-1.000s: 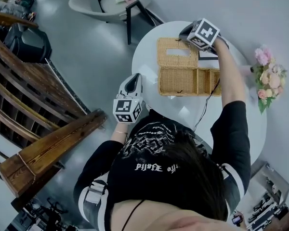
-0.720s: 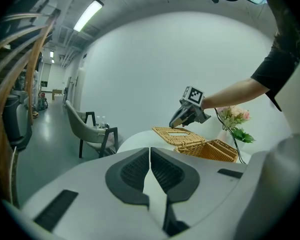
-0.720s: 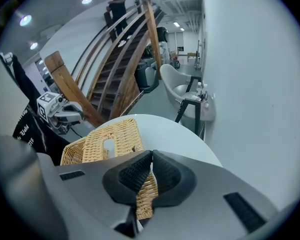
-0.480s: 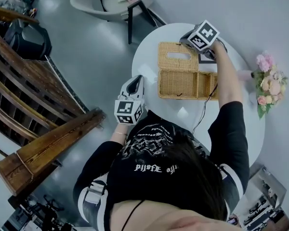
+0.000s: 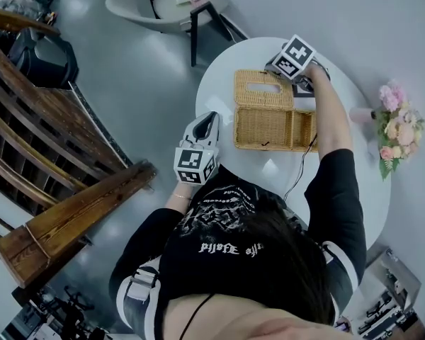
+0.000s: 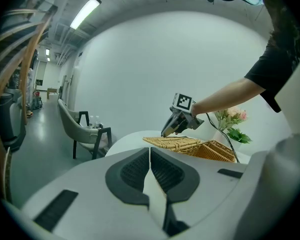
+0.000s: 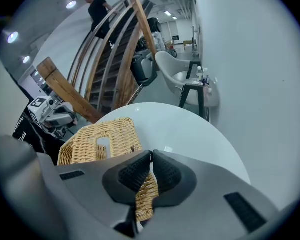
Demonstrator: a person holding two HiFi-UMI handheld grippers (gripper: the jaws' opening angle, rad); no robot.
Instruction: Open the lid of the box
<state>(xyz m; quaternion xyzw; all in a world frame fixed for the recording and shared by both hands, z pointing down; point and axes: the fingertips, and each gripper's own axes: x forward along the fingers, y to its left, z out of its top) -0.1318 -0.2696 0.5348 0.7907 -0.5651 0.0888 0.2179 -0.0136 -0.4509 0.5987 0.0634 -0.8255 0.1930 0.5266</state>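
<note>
The wicker box [image 5: 273, 127] stands open on the round white table [image 5: 354, 190], its inner compartments showing. Its lid [image 5: 263, 89], with a slot cut in it, is folded back behind the box and lies roughly level. My right gripper [image 5: 294, 62] points down at the lid's far right corner. In the right gripper view the jaws [image 7: 151, 159] are shut on the wicker lid [image 7: 102, 139] at its edge. My left gripper [image 5: 198, 151] hangs off the table's left side near my body. Its jaws [image 6: 150, 151] are shut with nothing between them, facing the box [image 6: 212, 151].
A bunch of pink flowers [image 5: 400, 129] stands at the table's right edge. A dark cable [image 5: 301, 165] runs across the table from my right arm. A pale chair [image 5: 145, 6] and small dark side table [image 5: 198, 13] stand beyond, and a wooden stair railing [image 5: 64, 211] at left.
My right gripper has sunk toward the table with the lid in it, and the lid lies lower and flatter behind the box. The left gripper has barely moved.
</note>
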